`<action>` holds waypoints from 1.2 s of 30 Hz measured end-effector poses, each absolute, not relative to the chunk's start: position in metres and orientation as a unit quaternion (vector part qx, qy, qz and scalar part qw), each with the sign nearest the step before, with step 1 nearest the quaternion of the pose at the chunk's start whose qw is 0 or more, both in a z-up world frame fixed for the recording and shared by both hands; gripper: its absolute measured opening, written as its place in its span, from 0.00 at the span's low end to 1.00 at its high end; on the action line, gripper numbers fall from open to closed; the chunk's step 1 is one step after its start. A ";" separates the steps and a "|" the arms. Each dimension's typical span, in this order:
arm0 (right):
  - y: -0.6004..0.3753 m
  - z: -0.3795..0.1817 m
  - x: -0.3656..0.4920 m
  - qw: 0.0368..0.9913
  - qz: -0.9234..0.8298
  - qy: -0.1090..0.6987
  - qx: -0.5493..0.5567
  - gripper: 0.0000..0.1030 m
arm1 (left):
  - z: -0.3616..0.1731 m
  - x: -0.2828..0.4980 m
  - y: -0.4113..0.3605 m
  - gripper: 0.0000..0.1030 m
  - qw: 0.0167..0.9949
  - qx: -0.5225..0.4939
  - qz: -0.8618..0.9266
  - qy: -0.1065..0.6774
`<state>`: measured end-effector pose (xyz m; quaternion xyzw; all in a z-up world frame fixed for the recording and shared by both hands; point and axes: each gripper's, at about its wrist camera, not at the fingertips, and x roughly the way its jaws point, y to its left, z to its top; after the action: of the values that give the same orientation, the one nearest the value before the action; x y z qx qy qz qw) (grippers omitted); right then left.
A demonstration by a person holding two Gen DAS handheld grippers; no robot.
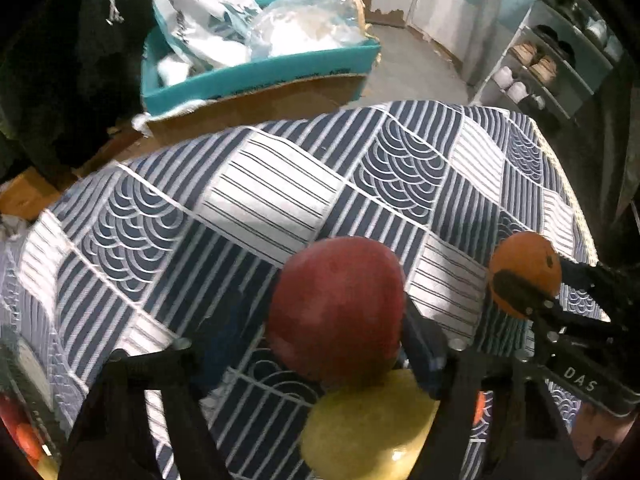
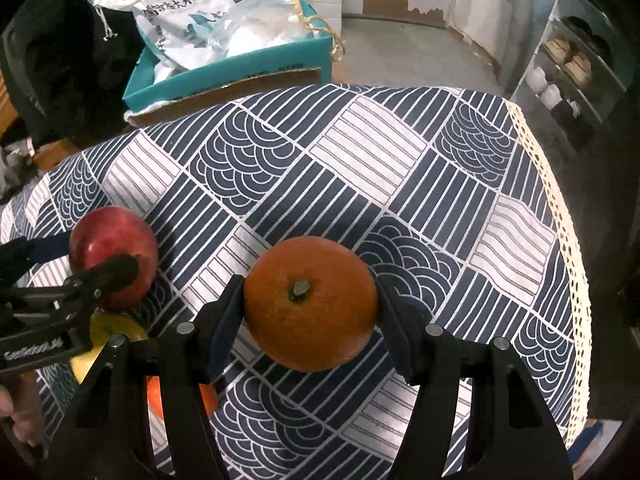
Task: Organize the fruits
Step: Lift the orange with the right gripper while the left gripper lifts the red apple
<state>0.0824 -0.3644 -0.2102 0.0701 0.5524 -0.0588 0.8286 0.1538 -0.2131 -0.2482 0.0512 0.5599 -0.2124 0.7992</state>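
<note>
My left gripper [image 1: 334,320] is shut on a red apple [image 1: 340,304], a pad against each side of it. The apple hangs just above a yellow-green fruit [image 1: 368,428] on the patterned tablecloth [image 1: 280,192]. My right gripper [image 2: 310,296] is shut on an orange [image 2: 312,304], stem end facing the camera, held over the cloth [image 2: 400,160]. In the right wrist view the left gripper [image 2: 92,256] with its red apple [image 2: 112,240] is at the left, the yellow-green fruit [image 2: 120,330] under it. The left wrist view has the right gripper [image 1: 536,280] and orange [image 1: 524,264] at the right.
A second orange fruit [image 2: 210,398] lies on the cloth behind my right gripper's fingers. A teal cardboard box [image 1: 256,76] full of bags stands beyond the table's far edge. A shoe rack [image 2: 568,68] stands at the right. The cloth's lace edge [image 2: 560,216] marks the table's right side.
</note>
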 end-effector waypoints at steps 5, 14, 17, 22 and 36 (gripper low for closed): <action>-0.361 -0.209 0.081 0.832 -0.062 0.548 0.058 0.62 | -0.246 0.151 -0.215 0.63 0.805 0.059 -0.210 0.552; -0.355 -0.194 0.078 0.845 -0.069 0.529 0.030 0.62 | -0.230 0.145 -0.206 0.61 0.826 0.081 -0.186 0.526; -0.353 -0.186 0.077 0.849 -0.070 0.523 0.027 0.62 | -0.223 0.142 -0.202 0.61 0.831 0.085 -0.182 0.519; -0.346 -0.170 0.075 0.858 -0.067 0.509 0.021 0.62 | -0.206 0.134 -0.197 0.61 0.840 0.093 -0.179 0.504; -0.331 -0.122 0.061 0.880 -0.052 0.472 0.017 0.62 | -0.156 0.105 -0.166 0.61 0.859 0.076 -0.174 0.475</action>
<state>0.0612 -0.3313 -0.1223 0.0167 0.4715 -0.0521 0.8801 0.1050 -0.1659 -0.1563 0.0762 0.4746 -0.1744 0.8594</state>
